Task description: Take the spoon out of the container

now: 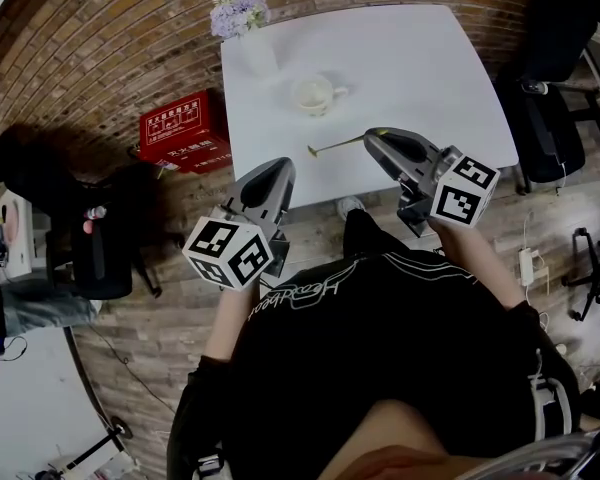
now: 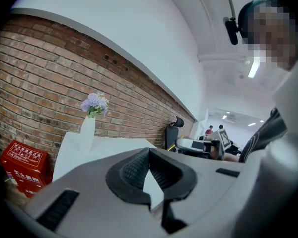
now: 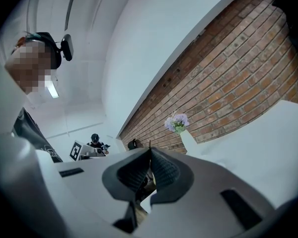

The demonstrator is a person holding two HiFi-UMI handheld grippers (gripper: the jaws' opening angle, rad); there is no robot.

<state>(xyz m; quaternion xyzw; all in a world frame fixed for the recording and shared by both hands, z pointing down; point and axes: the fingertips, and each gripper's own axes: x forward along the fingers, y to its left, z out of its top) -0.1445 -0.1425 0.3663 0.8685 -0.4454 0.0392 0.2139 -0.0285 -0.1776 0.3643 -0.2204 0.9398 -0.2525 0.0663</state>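
Note:
A white cup stands on the white table, and nothing shows inside it. A thin gold spoon hangs level over the table's front part, bowl end to the left. My right gripper is shut on its handle end. In the right gripper view the jaws are pressed together, with only a thin sliver of the handle poking out at the tips. My left gripper hovers at the table's front edge, shut and empty. Its closed tips point over the table.
A white vase with lilac flowers stands at the table's far left corner. A red box sits on the floor left of the table. Black office chairs stand to the right, and a dark chair to the left.

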